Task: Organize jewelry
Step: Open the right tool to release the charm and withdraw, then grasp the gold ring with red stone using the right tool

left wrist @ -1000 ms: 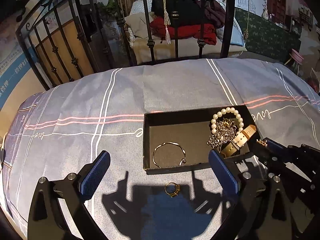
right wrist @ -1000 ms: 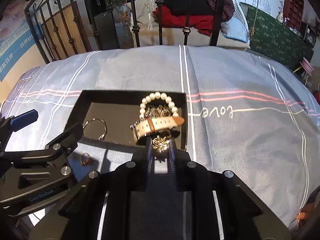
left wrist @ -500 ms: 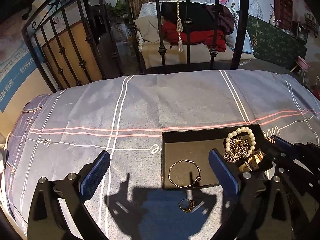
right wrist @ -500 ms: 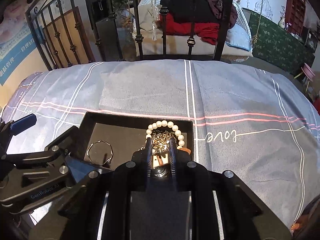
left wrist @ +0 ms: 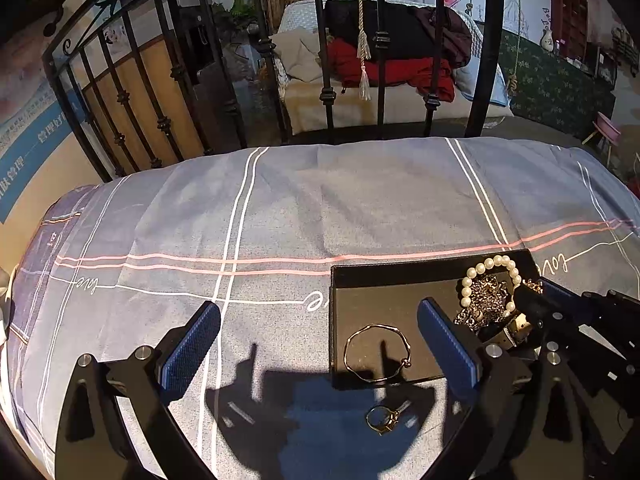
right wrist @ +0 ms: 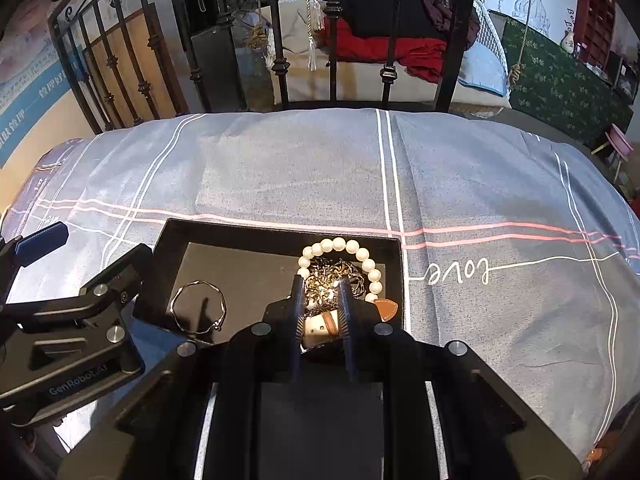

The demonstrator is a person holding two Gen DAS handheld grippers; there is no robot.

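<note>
My right claw (right wrist: 320, 292) is over the right end of the black tray (right wrist: 248, 232) on the bed, fingers nearly together above the chain pile (right wrist: 334, 272); can't tell if they pinch anything. Pearl bracelet (right wrist: 340, 246) and watch strap (right wrist: 320, 324) lie there too. My left claw (left wrist: 320, 332) is spread wide, holding nothing. Gold bangle (left wrist: 378, 352) sits in the tray; gold ring (left wrist: 382, 420) lies on the bedsheet (left wrist: 280, 208) just outside it.

Matt woven cloth bedspread (left wrist: 304, 200) — grey, faintly creased. The tray (right wrist: 240, 236) looks matt black. Glossy pearl bracelet (right wrist: 362, 254); thin shiny metal bangle (left wrist: 378, 352).
</note>
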